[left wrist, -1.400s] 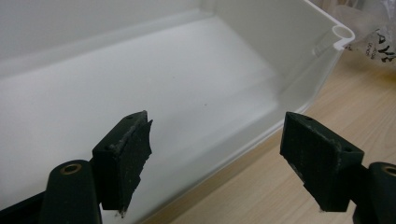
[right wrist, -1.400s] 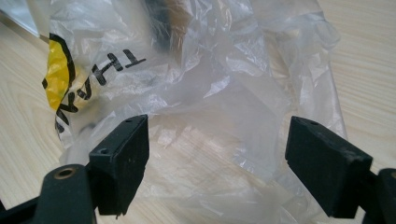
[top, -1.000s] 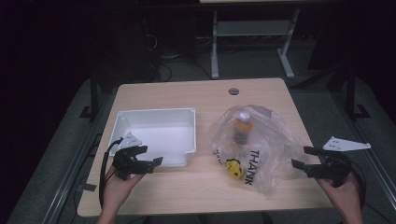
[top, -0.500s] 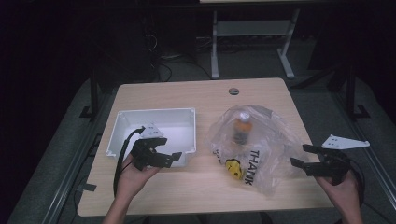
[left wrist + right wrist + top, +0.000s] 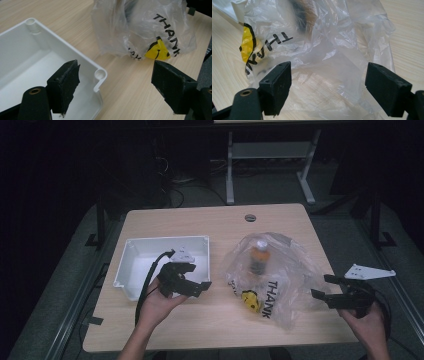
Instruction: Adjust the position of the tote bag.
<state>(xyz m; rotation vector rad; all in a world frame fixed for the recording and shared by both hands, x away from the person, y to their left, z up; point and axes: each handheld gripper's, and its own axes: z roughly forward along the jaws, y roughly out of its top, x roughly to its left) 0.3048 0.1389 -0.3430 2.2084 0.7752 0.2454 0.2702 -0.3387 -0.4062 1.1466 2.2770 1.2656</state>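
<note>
A clear plastic bag printed with black letters and a yellow smiley lies on the right half of the wooden table. An orange bottle with a white cap lies inside it. My left gripper is open over the front right corner of a white bin, its jaws pointing toward the bag. My right gripper is open at the bag's right edge, with crumpled plastic just ahead of its jaws. Neither gripper holds anything.
The white bin has nothing in it and sits on the left half of the table. A round cable hole lies near the far edge. Dark floor and a metal frame lie beyond the table.
My left gripper has moved right and forward, from the table's left edge to the bin's front right corner. The right gripper has barely moved.
</note>
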